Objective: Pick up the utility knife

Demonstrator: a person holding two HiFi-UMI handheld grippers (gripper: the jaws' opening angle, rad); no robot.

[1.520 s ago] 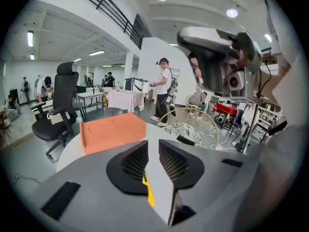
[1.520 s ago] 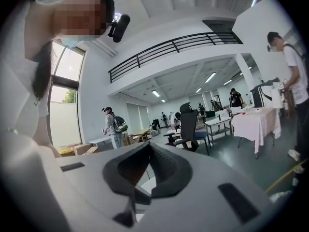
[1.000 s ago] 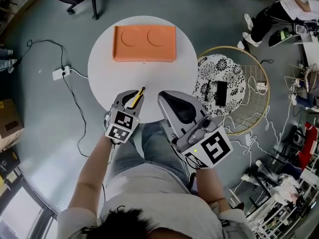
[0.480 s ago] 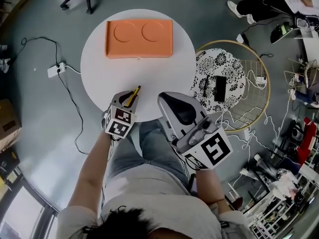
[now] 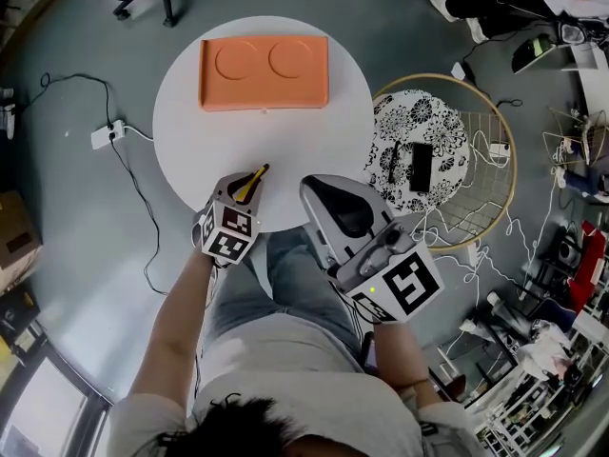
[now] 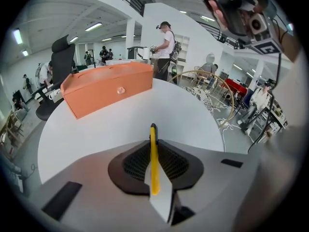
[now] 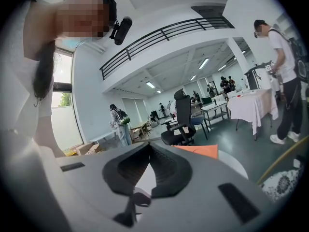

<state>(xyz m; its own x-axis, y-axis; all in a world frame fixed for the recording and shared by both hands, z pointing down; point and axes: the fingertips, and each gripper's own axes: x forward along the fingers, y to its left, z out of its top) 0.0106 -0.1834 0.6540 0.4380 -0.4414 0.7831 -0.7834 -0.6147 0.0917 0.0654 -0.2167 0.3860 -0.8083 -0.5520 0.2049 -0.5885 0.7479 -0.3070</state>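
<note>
The yellow utility knife (image 5: 253,183) is clamped between the jaws of my left gripper (image 5: 249,183), over the near edge of the round white table (image 5: 285,150). In the left gripper view the utility knife (image 6: 153,158) runs straight out between the closed jaws of the left gripper (image 6: 153,146), its black tip pointing at the table (image 6: 188,115). My right gripper (image 5: 319,196) is held above the person's lap, just off the table's edge. Seen in its own view, the right gripper (image 7: 147,153) is shut with nothing in it.
An orange tray (image 5: 264,71) with two round hollows lies at the table's far side, and this orange tray (image 6: 106,88) also faces the left gripper. To the right is a wire-rimmed round stand (image 5: 433,165) with a patterned top and a black phone. A power strip (image 5: 103,136) lies on the floor at left.
The head view has shifted a little. My left gripper still holds the knife and has drawn slightly back toward the table's near edge. The right gripper has hardly moved.
</note>
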